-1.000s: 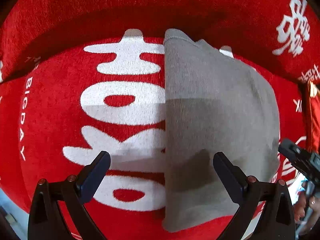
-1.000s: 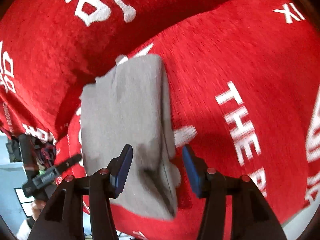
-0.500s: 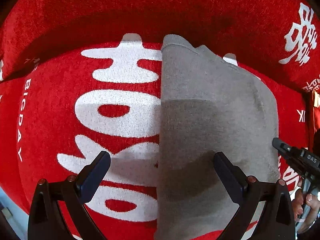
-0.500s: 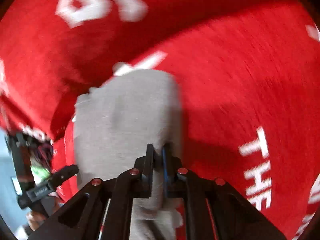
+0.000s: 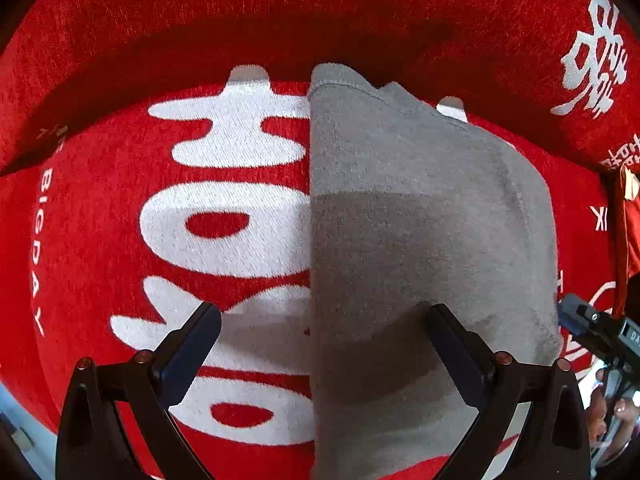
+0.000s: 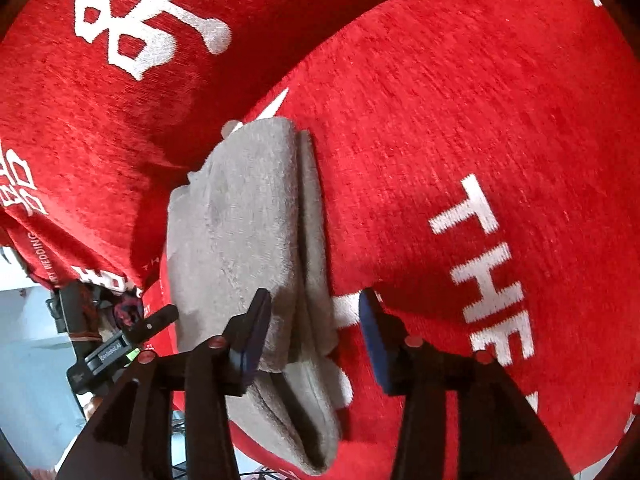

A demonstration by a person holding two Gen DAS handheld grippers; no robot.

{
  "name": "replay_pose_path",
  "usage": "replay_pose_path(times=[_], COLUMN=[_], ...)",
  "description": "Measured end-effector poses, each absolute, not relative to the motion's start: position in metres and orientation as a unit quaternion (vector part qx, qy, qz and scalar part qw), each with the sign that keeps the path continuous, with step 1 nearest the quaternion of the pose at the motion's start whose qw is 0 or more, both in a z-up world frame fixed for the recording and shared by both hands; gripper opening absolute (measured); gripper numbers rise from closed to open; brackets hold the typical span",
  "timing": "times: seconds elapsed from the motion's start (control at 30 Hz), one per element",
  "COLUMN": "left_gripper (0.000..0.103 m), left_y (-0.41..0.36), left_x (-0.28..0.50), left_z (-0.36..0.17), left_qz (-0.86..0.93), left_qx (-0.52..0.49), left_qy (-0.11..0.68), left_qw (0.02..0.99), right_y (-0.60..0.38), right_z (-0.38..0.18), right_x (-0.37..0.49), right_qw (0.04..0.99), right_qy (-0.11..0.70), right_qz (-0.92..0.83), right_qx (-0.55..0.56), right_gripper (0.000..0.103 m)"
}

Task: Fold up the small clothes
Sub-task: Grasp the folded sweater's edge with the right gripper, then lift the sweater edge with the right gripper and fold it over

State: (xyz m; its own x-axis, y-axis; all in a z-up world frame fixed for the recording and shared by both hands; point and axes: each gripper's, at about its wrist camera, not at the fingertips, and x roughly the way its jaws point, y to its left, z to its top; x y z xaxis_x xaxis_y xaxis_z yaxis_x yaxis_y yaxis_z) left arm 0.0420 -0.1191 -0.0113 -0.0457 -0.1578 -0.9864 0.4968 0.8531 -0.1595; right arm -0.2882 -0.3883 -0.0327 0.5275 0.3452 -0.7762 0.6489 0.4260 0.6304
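- One red cover (image 5: 100, 240) with large white characters and lettering is spread over a cushioned surface and fills both views; behind both claws it rises in a raised, shadowed fold.
- One grey folded garment (image 5: 420, 220) is laid flat on that cover. Below the left claw (image 5: 324, 344) its straight long edge runs just inside the midline between the two fingers, so that the right finger stands over grey cloth and the left finger over a white character.
- Seen past the right claw (image 6: 316, 324), the same garment (image 6: 240, 220) is shown as stacked layers, whose doubled edge passes between the two fingers and on toward the camera.
- The left claw is held wide apart above the cloth, with nothing gripped.
- The right claw's jaws are opening; the layered edge of the garment lies between them, the left finger being close against the cloth and the right finger standing apart over the red cover. No pinch on the cloth is seen.
- At the right edge of the left-wrist view, part of the other tool and a person's fingers (image 5: 600, 412) are visible.
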Motion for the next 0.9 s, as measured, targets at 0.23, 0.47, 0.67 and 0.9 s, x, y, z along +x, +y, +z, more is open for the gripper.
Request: replay_pose_path(times=[0.23,0.47,0.67,0.9], left_gripper=[0.103,0.103,0.103,0.101], left_y=[-0.112,-0.126,-0.150,-0.161], left_x=[0.059,0.064,0.060,0.056], left_z=[-0.020,-0.044,-0.055,-0.054], left_qz=[-0.274,-0.345,-0.368,-0.375], left_qx=[0.073,0.019,0.020,0.034], left_qy=[0.699,0.725,0.721,0.712], left_qw=[0.657,0.595,0.587,0.592], right_y=[-0.397,-0.403,-0.402,-0.391], right_z=[-0.041,-0.062,-0.073,-0.073], right_x=[-0.281,-0.273,-0.247,-0.224], right_qw=[0.693,0.679,0.675,0.685], right_qy=[0.477,0.473,0.471,0.464], right_qz=[-0.090,-0.027,0.031,0.051], right_qx=[0.533,0.560,0.567,0.560], right_gripper=[0.056,0.056,0.056,0.059])
